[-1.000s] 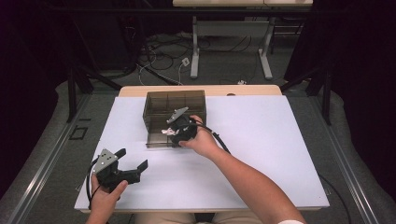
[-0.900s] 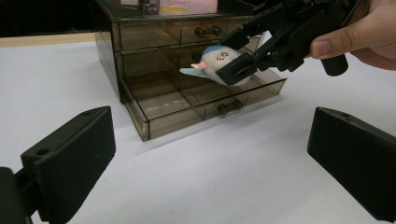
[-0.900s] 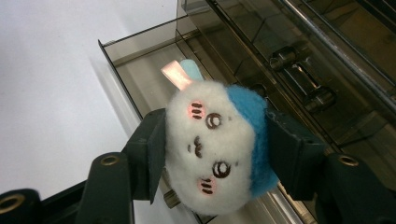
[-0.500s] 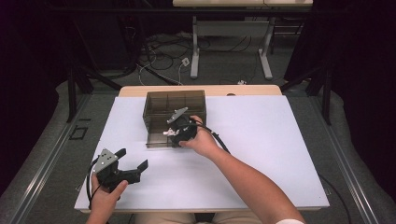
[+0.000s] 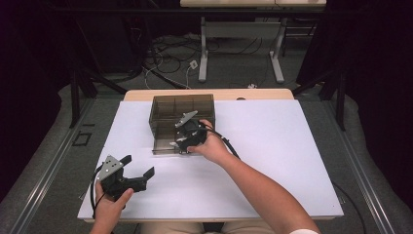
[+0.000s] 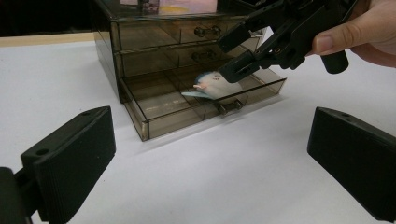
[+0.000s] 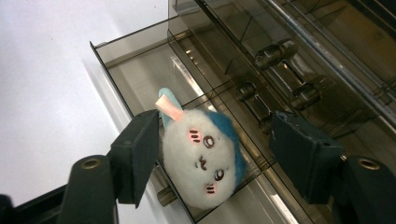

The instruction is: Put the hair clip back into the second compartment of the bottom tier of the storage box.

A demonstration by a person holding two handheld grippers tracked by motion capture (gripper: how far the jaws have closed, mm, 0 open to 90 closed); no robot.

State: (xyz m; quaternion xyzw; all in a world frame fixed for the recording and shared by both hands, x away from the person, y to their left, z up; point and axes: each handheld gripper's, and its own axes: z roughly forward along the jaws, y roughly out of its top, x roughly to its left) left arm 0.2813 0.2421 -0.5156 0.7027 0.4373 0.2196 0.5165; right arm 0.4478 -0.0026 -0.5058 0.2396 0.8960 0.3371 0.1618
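where the white desk (image 5: 272, 161) runs toward its near edge, the left gripper (image 5: 139, 173) rests with fingers spread wide. farther on, the right gripper (image 7: 212, 149), fingers open, straddles a plush toy (image 7: 205, 156) in the smoky drawer box's (image 5: 170, 112) pulled-out bottom drawer. beyond lie grey floor, cables and dark walls.

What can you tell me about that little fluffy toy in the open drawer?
The plush toy is a small round ball of white fur with a blue back, a light blue ear lined in pink, and a stitched face with pink cheeks. It lies tilted in the pulled-out bottom drawer of a smoky see-through plastic drawer box, near the drawer's front wall. The right gripper has its jaws spread on either side of it; one jaw looks very near or touching, the other stands clear.
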